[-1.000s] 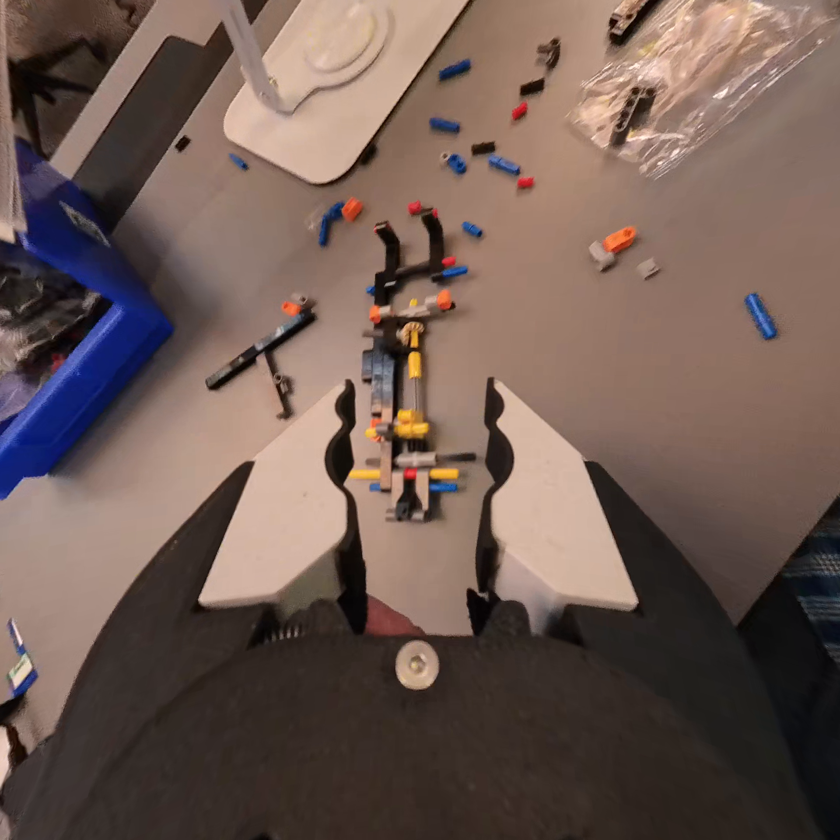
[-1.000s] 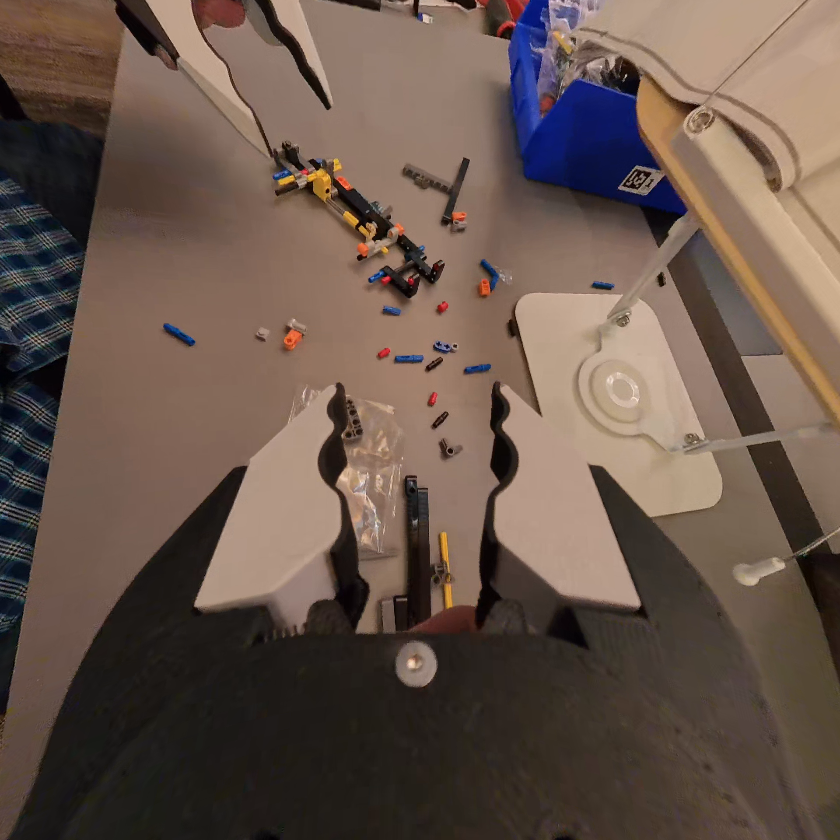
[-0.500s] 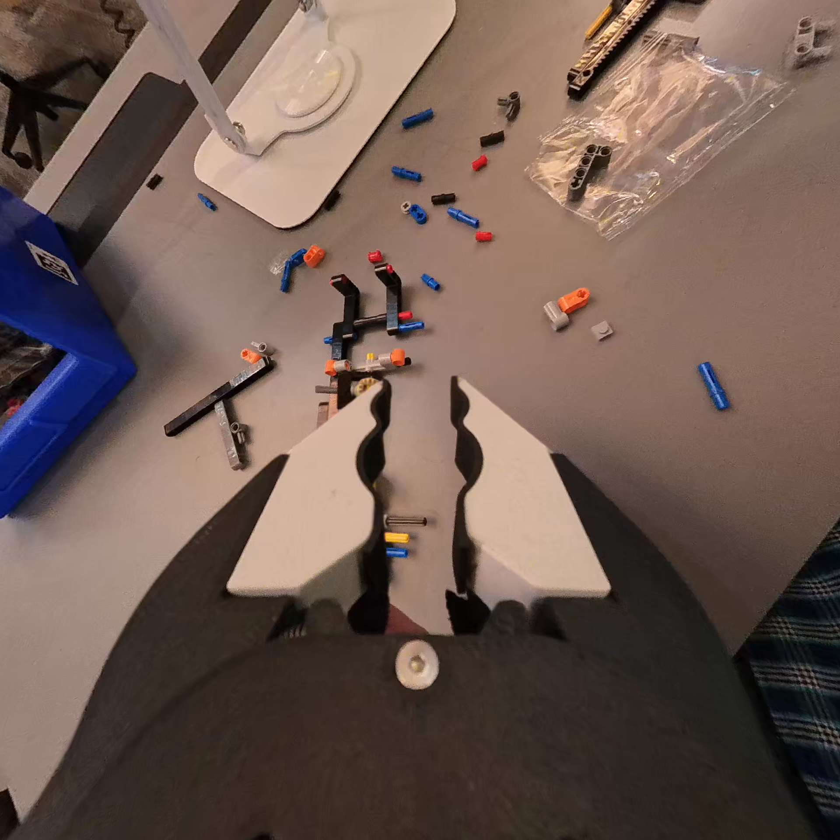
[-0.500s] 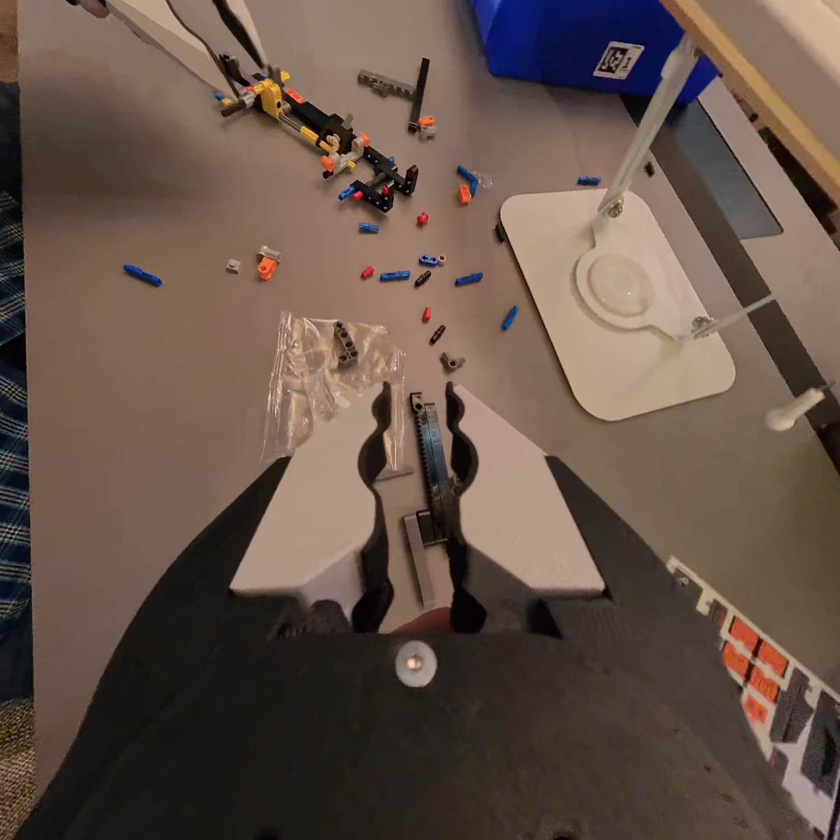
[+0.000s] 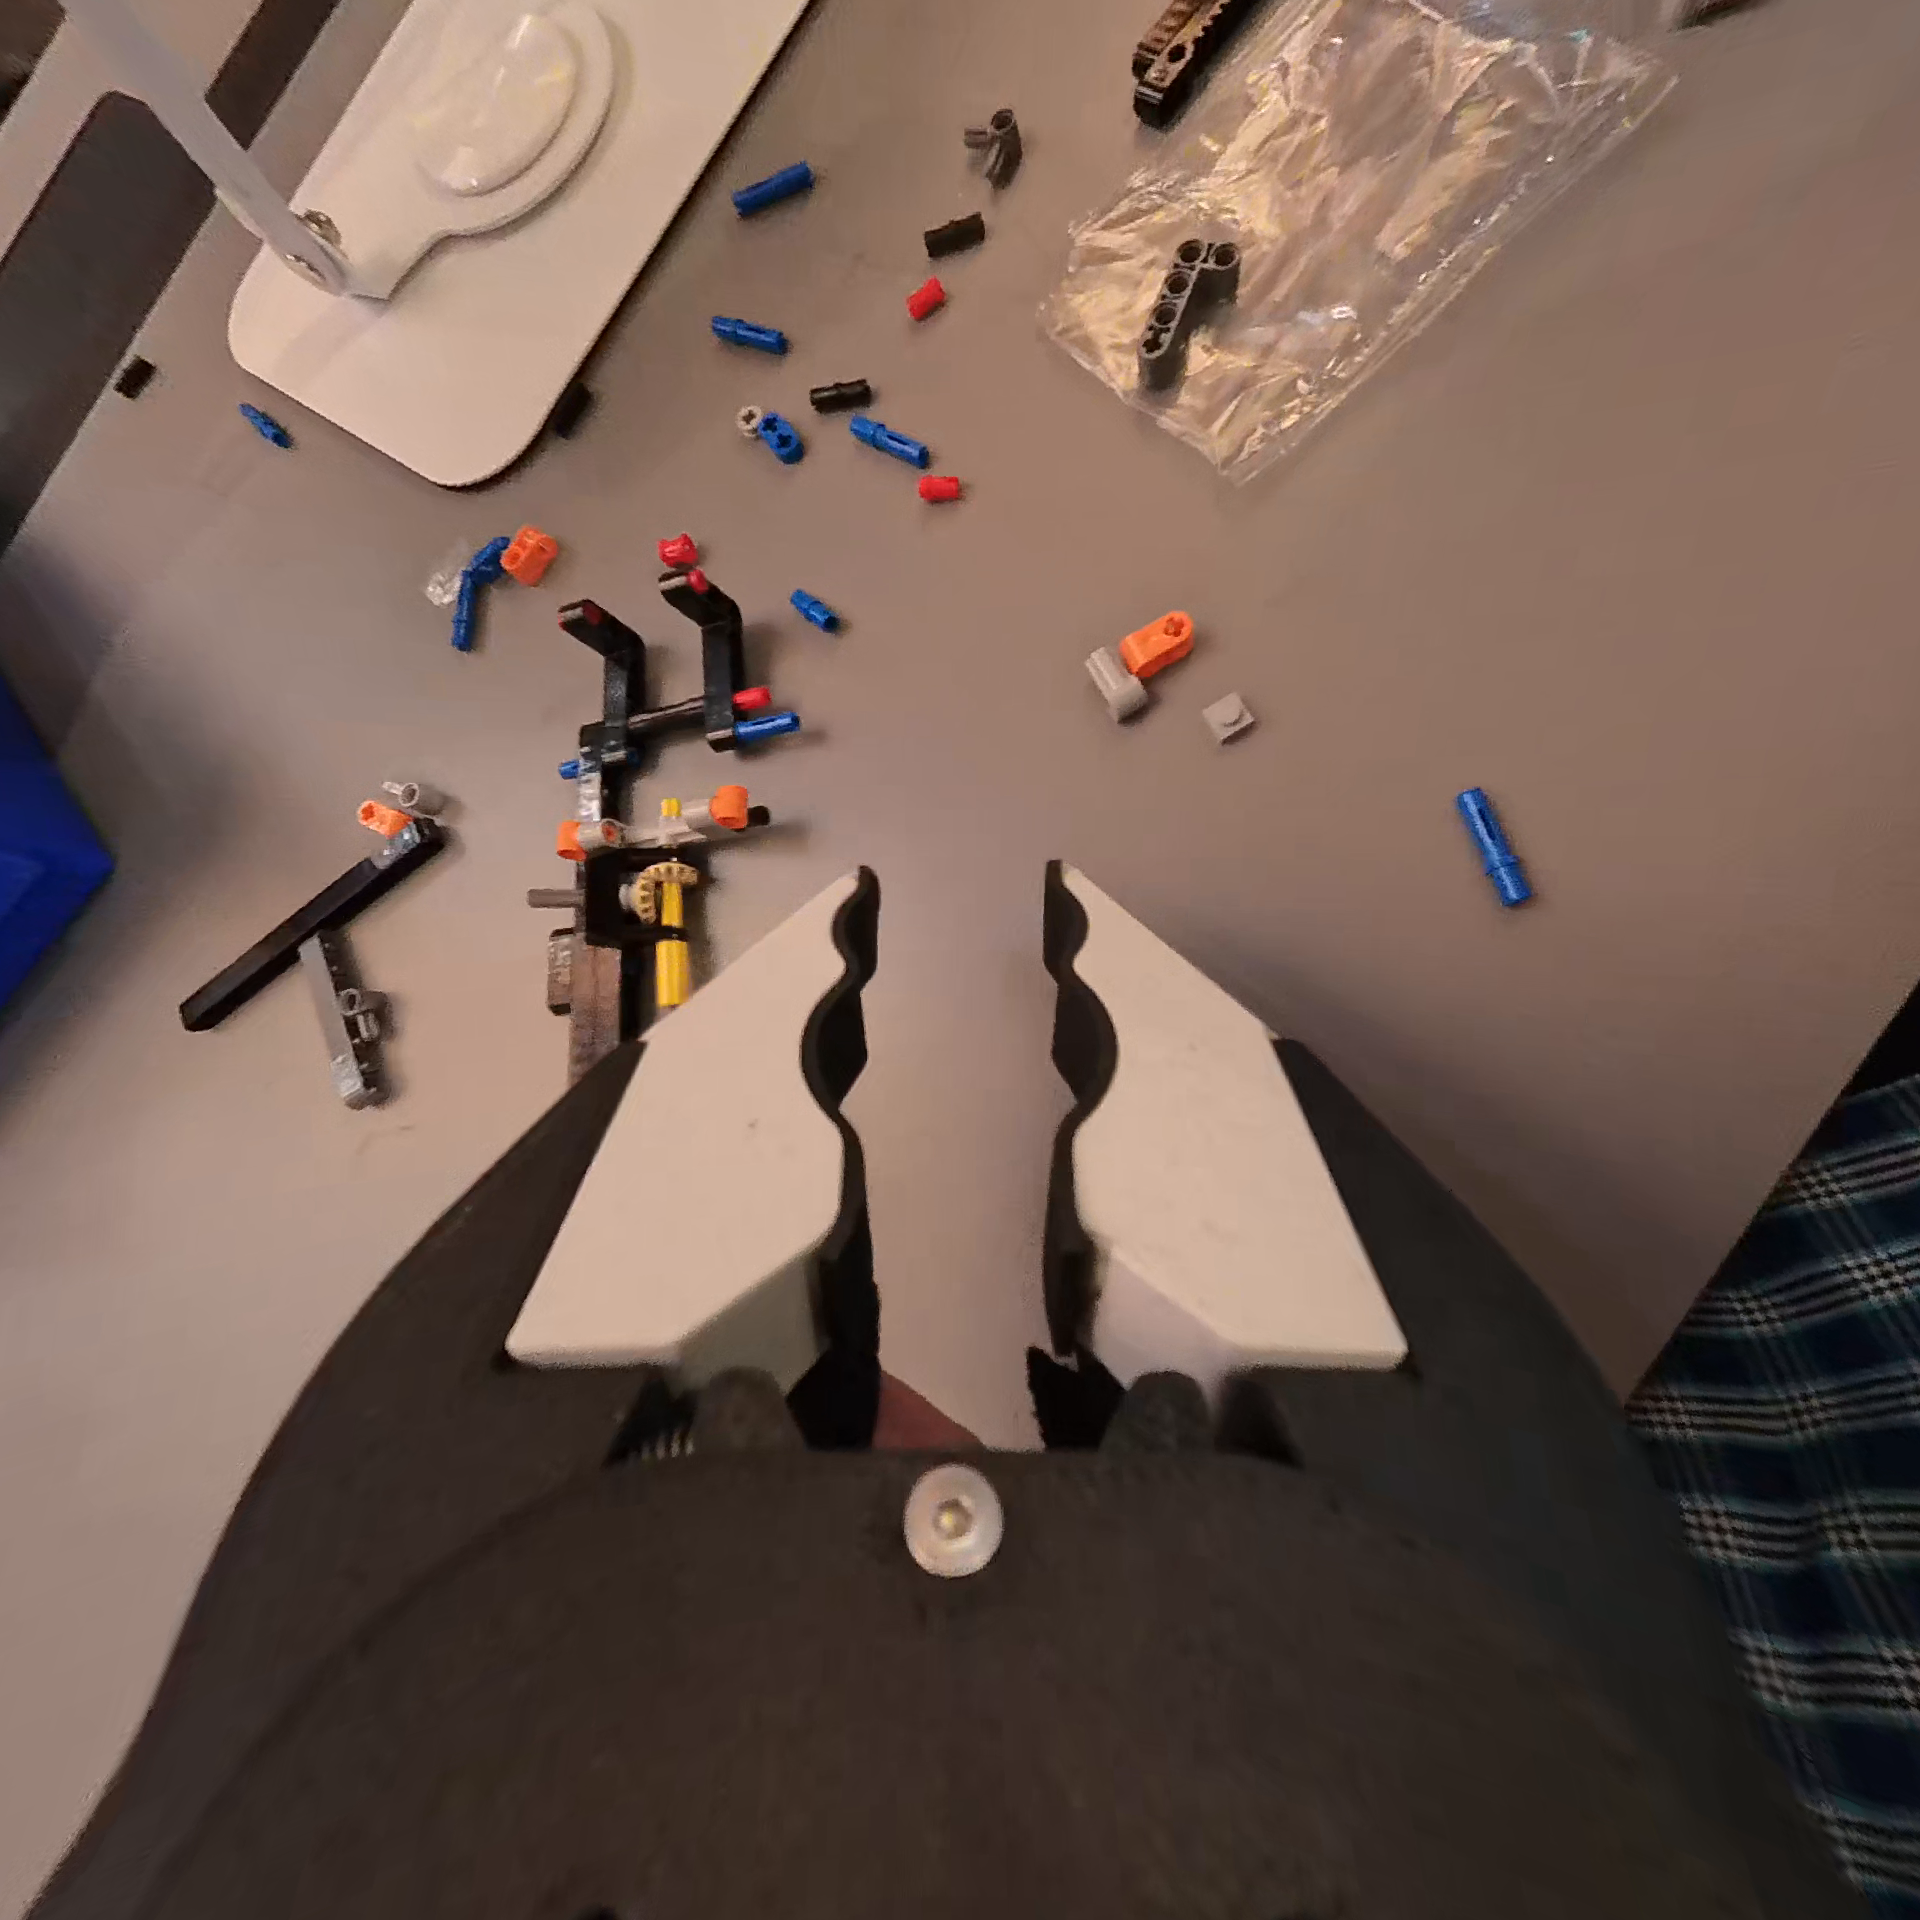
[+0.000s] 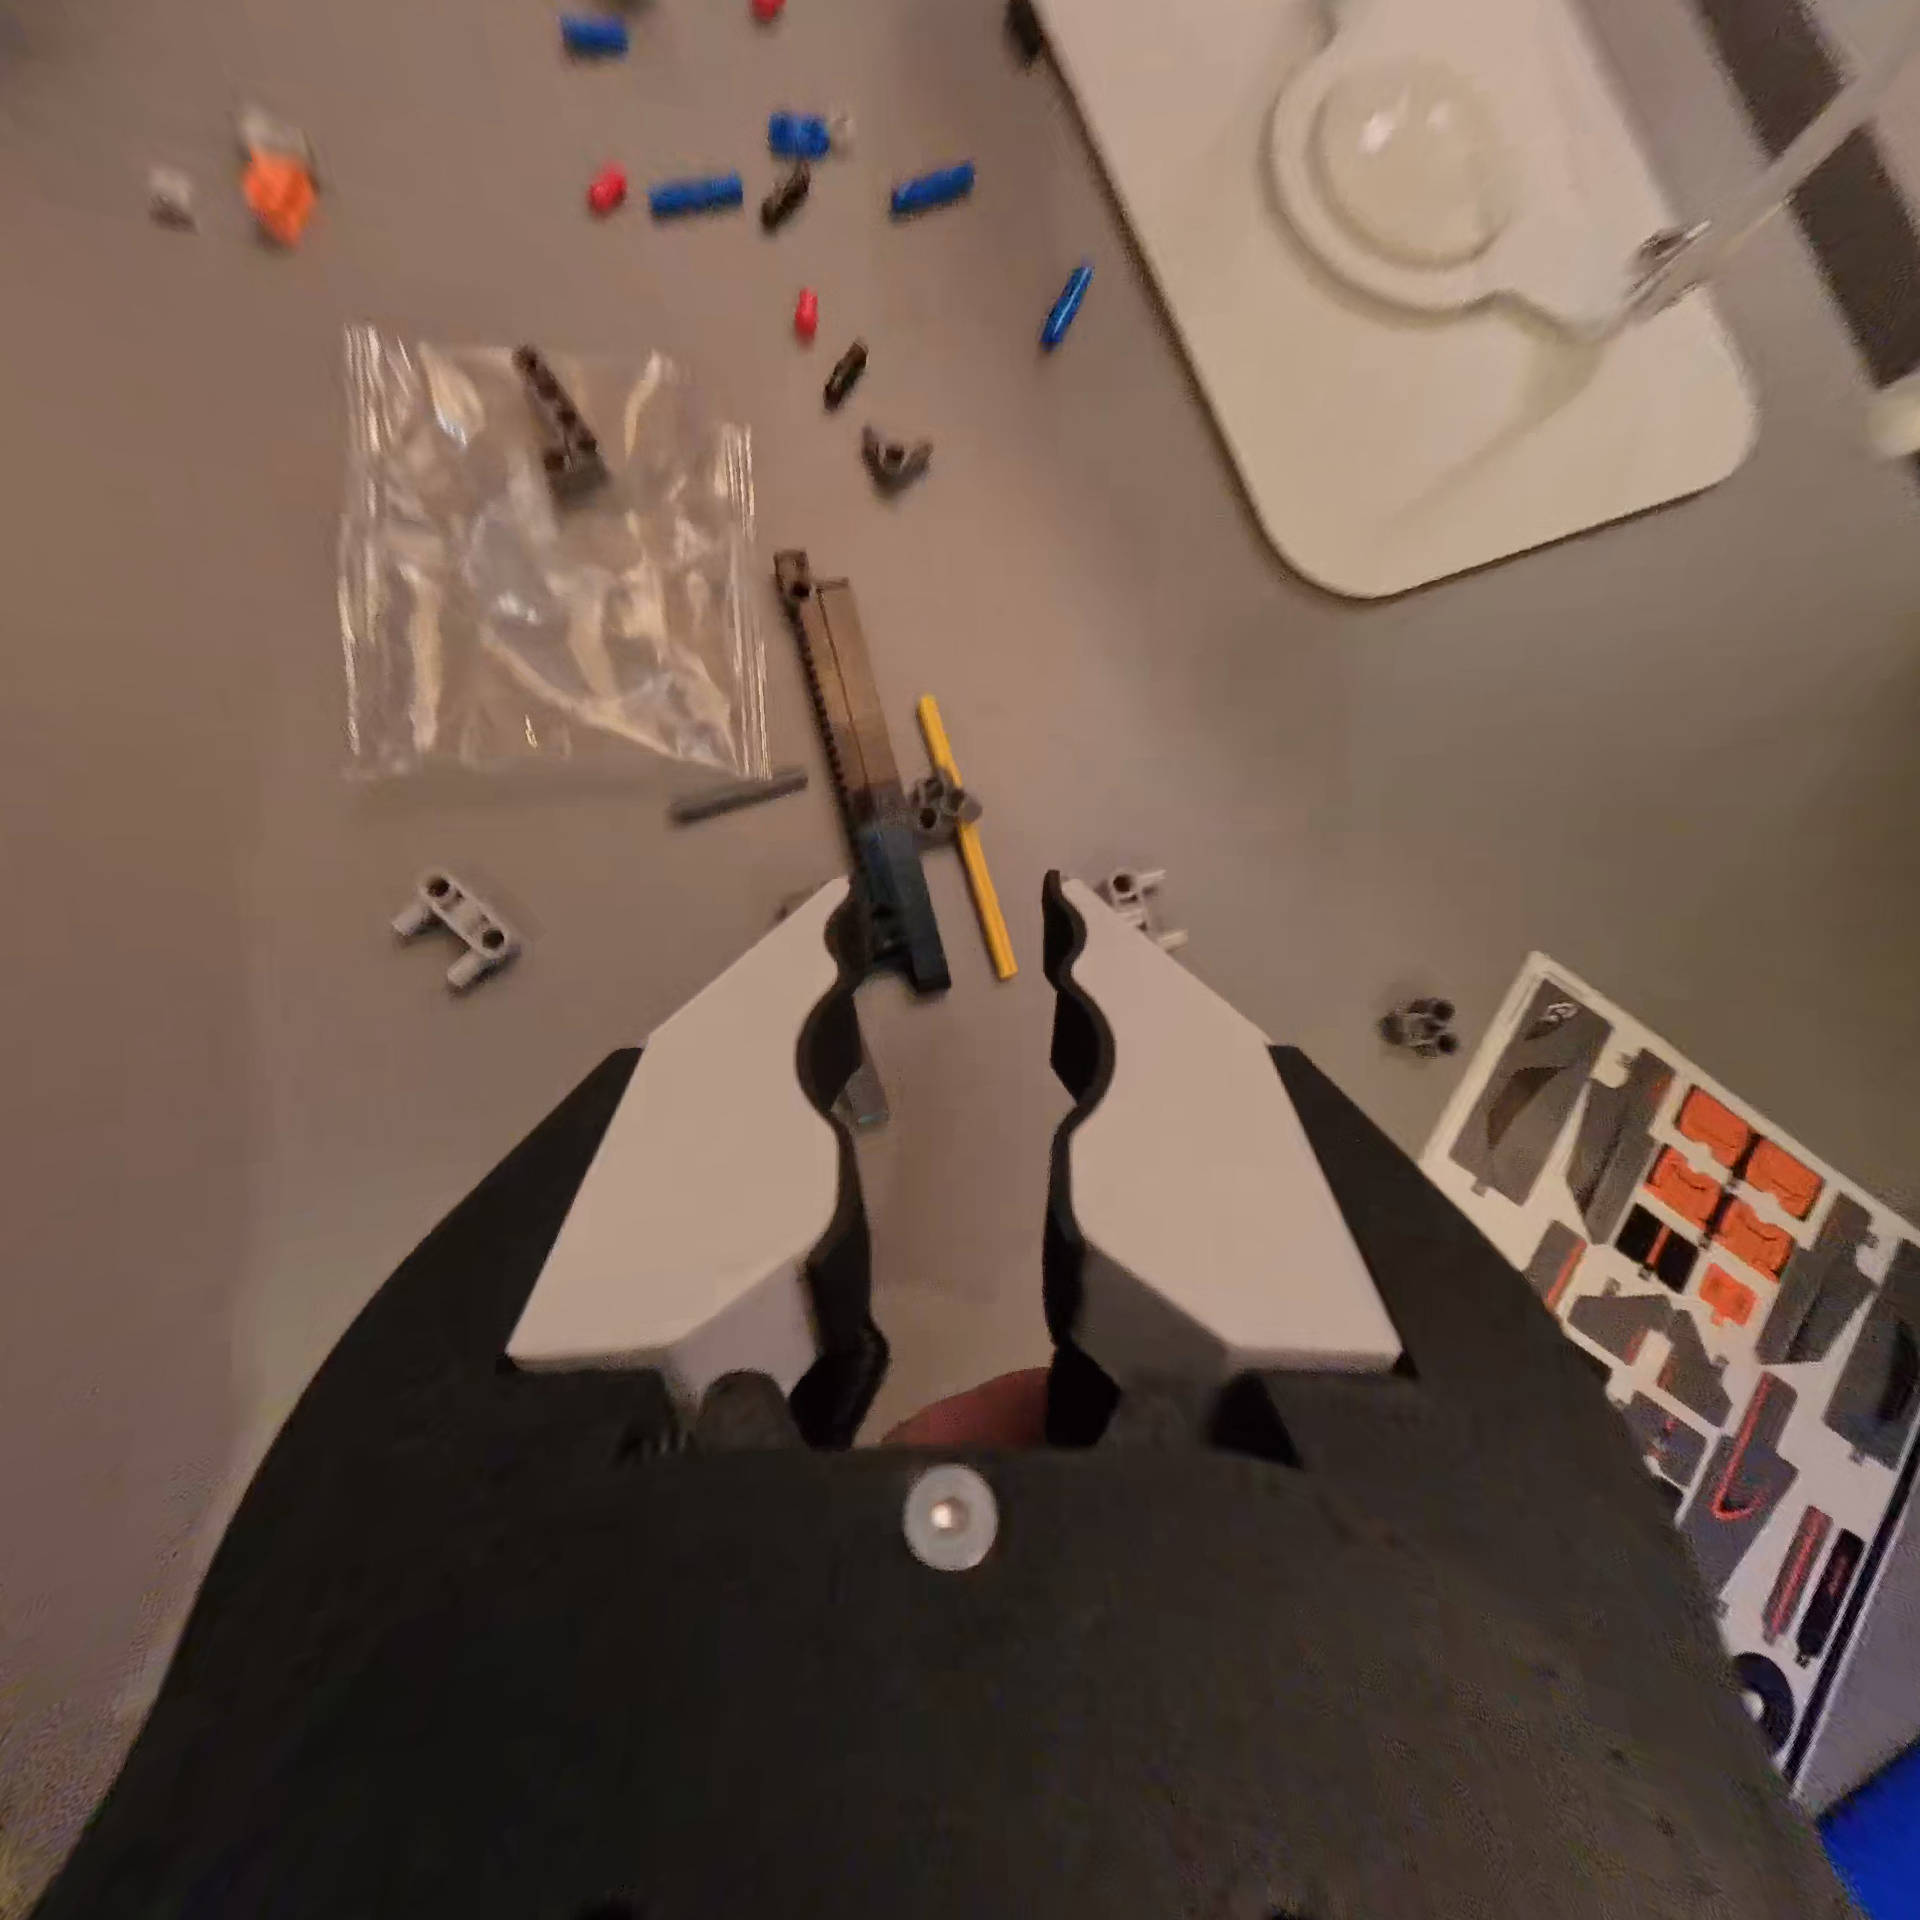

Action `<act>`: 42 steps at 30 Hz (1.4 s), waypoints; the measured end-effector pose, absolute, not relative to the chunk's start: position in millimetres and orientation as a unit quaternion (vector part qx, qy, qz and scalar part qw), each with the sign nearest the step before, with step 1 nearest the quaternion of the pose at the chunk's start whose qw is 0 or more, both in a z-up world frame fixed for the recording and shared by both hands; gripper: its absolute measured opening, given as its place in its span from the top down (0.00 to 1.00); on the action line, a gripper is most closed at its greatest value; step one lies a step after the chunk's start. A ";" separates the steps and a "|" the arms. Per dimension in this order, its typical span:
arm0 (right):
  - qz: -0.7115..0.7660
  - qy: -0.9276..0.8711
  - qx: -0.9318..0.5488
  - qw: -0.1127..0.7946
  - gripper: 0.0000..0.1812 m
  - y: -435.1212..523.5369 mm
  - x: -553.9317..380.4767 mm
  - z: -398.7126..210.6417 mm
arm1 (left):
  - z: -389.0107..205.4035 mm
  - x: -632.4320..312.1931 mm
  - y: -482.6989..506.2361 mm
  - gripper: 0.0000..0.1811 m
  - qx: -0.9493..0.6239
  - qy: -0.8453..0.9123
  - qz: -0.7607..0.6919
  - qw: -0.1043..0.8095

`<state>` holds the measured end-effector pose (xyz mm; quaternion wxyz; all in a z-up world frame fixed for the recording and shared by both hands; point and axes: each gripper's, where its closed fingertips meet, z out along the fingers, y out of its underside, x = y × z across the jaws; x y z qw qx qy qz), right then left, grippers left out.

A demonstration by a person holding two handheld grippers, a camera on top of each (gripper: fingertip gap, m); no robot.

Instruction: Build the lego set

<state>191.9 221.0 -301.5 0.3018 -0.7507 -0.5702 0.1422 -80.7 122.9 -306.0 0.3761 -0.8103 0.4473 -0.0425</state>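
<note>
In the left wrist view the partly built lego assembly, black with yellow, orange and blue parts, lies on the grey table. Its near end is hidden under my left finger. My left gripper hovers just right of it, jaws partly apart and empty. In the right wrist view a long dark toothed beam and a yellow axle lie on the table. My right gripper is over their near ends, jaws partly apart and holding nothing. The beam's end sits beside the left fingertip.
Loose pins, blue, red and black, are scattered about. A clear bag holds a dark beam. There is a white lamp base, a sticker sheet and a blue bin. Plaid cloth lies past the table's right edge. The left gripper's tips are roughly 30 centimeters from the right gripper's.
Both grippers narrowed their jaws from wide open. The left moved from straddling the assembly to its right. The right dropped closer to the table, and the toothed beam now lies mostly ahead of its tips.
</note>
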 end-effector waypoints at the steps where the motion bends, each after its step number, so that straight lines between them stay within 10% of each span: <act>1: 0.141 -0.578 -0.753 0.280 0.86 217.6 192.5 -309.9 | -307.6 -79.4 122.2 0.84 -0.811 0.447 -0.044 0.376; 42: 0.220 -0.607 -0.703 0.299 0.97 218.2 186.0 -333.9 | -296.6 33.3 151.9 0.83 -0.732 0.551 -0.082 0.393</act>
